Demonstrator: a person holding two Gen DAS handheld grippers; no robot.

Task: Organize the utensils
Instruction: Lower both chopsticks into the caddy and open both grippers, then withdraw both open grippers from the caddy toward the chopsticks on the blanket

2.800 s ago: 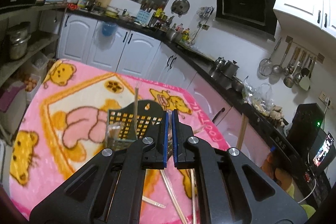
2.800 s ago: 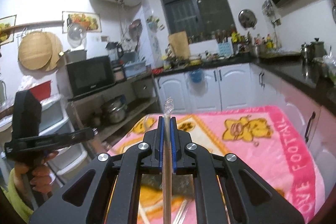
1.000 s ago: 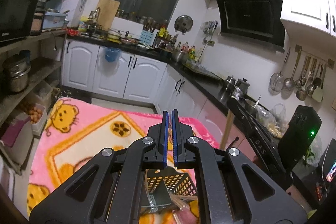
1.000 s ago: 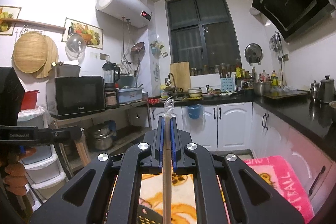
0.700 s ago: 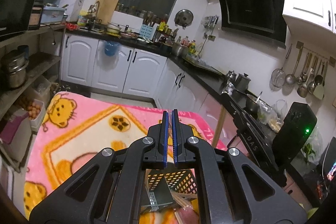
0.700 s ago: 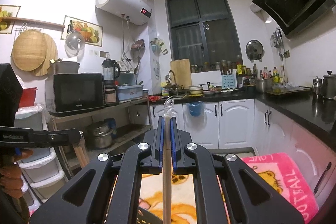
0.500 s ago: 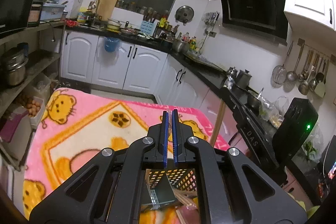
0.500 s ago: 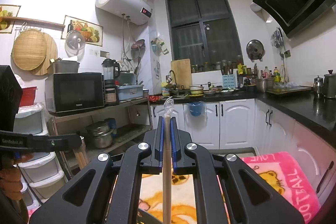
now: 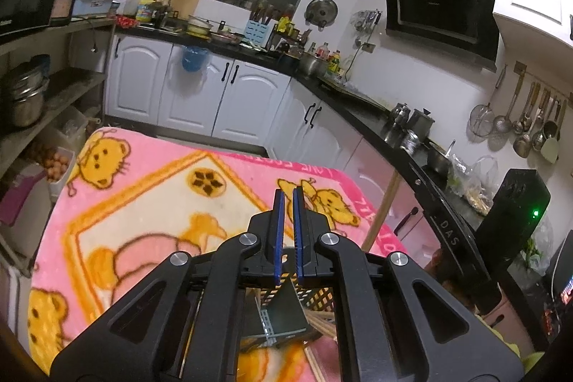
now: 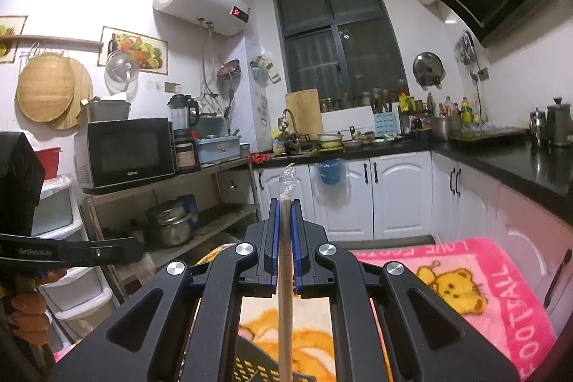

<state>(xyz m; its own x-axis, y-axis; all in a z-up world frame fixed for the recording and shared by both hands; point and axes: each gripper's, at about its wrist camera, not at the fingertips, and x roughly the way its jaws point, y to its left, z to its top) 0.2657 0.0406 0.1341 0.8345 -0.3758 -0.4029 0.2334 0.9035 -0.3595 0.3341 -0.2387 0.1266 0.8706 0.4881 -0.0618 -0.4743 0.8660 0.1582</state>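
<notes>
My right gripper (image 10: pixel 285 203) is shut on a wooden chopstick (image 10: pixel 284 292), which runs lengthwise between the blue pads; its clear plastic wrapper tip (image 10: pixel 288 179) sticks out past them. Below it lies the rim of a black perforated utensil basket (image 10: pixel 247 367). In the left wrist view my left gripper (image 9: pixel 288 194) is shut with nothing between its pads, hovering over the same black basket (image 9: pixel 315 298), which holds several chopsticks (image 9: pixel 320 321). The chopstick held by the other gripper (image 9: pixel 381 213) shows to the right.
A pink bear-print blanket (image 9: pixel 143 188) covers the table. White cabinets (image 9: pixel 200 92) and a black counter (image 9: pixel 361 110) run behind and to the right. A shelf with a microwave (image 10: pixel 125 153) and pots stands left. A hand (image 10: pixel 30 314) holds the left gripper's handle.
Both grippers have sunk a little toward the table. More of the blanket and basket shows now. The chopstick stays clamped in the right gripper.
</notes>
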